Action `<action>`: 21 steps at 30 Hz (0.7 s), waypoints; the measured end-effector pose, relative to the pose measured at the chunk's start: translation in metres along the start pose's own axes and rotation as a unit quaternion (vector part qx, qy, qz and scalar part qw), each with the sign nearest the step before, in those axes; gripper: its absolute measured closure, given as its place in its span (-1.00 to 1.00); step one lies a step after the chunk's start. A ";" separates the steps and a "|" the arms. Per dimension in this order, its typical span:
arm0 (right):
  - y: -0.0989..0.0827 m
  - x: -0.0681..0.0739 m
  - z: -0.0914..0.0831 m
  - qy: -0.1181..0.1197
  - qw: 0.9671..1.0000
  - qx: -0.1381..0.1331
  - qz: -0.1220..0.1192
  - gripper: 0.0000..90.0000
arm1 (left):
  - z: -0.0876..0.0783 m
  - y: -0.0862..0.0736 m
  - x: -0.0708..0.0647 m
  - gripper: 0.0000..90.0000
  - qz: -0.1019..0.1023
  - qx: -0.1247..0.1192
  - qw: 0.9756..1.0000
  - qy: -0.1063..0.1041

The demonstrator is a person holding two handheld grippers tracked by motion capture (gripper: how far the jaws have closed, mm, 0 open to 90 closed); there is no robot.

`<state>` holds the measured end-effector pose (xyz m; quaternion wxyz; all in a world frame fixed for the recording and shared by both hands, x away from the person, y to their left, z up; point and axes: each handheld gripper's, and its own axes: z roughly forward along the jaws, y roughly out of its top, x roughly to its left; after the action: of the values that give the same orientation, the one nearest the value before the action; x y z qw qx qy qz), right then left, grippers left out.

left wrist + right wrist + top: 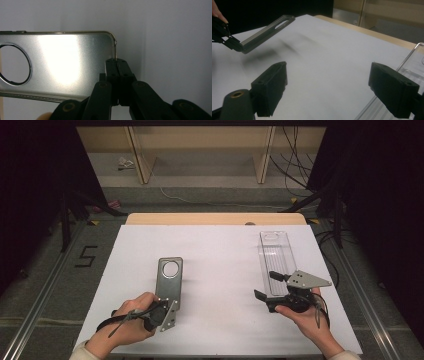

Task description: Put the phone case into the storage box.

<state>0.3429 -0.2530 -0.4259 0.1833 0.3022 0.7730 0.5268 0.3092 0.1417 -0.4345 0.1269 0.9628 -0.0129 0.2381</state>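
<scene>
One grey phone case point(169, 280) pinched at its edge by left hand-held gripper point(116, 62), right hand-held gripper point(329, 87) wide open, empty.

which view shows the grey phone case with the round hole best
The left gripper view: the grey phone case spans the frame, round camera hole and glossy face plain, with the left gripper pinching its edge. The high view shows it whole but small. The right gripper view shows it edge-on, lifted off the white table.

The right gripper point(328, 92) has its two black jaws wide apart over the white table point(324, 55). A clear case point(412, 65) lies just beside one jaw. Far off, the left gripper point(230, 42) holds a grey case point(265, 31) up in the air.
</scene>
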 end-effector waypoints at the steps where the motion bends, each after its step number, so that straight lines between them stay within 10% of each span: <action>1: 0.001 0.000 0.001 0.001 1.000 -0.002 0.004 -0.64 | -0.001 0.001 0.000 0.97 0.001 -0.004 1.000 0.005; 21: 0.013 0.004 0.026 0.018 0.997 -0.025 0.068 -0.59 | -0.003 0.024 0.005 0.97 0.024 -0.024 0.999 0.008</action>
<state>0.3589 -0.2288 -0.4230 0.1406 0.3394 0.7406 0.5626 0.3100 0.1196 -0.4241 0.1444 0.9571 -0.0407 0.2479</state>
